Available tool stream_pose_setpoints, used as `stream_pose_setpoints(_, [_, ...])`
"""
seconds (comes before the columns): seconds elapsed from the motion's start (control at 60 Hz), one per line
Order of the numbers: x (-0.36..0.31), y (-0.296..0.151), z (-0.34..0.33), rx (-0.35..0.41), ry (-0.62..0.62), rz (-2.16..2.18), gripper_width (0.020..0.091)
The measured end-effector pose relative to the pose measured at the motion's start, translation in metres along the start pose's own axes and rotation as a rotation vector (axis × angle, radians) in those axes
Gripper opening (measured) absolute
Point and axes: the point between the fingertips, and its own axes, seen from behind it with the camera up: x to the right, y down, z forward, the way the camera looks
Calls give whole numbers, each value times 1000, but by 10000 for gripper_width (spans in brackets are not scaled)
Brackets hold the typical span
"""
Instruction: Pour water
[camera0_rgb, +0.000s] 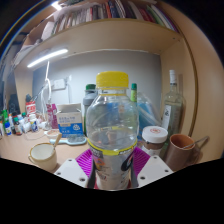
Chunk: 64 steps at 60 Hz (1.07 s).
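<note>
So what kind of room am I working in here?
Likely a home desk or study nook: a bookshelf full of books runs overhead, a strip light hangs under it, and the cluttered desk holds small bottles. The tongs grip a yellow-capped water bottle.

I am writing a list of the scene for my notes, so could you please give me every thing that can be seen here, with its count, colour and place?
bottle: 1, clear with yellow cap, between the fingers, label low on it
jar: 1, glass with pale lid, right of the bottle
cup: 1, brown, right of the jar
bowl: 1, pale, on the desk left of the bottle
box: 1, white and blue, behind the bowl
tall bottle: 1, clear, at the back on the right
small bottles: several, mixed colours, far left of the desk
shelf: 1, wood, above the desk, books on it
lamp: 1, white strip light, under the shelf
gripper: 1, white fingers with magenta pads, closed on the bottle
</note>
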Motion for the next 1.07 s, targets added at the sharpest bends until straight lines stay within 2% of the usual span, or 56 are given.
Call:
stream_pose_setpoints(0.083, [0, -1, 0, 6, 1, -1, 513])
stream_pose_setpoints(0.167, [0, 2, -1, -37, 2, -25, 597])
stream_pose_setpoints(0.217, [5, 7, -2, -83, 9, -65, 672])
stream_pose_setpoints(0.3, [9, 12, -10, -130, 18, -70, 861])
stream_pose_setpoints(0.433, [-5, 21, -38, -192, -28, 56, 839])
stream_pose_setpoints(0.533, [1, 18, -68, -206, 11, 74, 844])
stream_pose_setpoints(1.067, [-57, -51, -335, -195, 142, 22, 839])
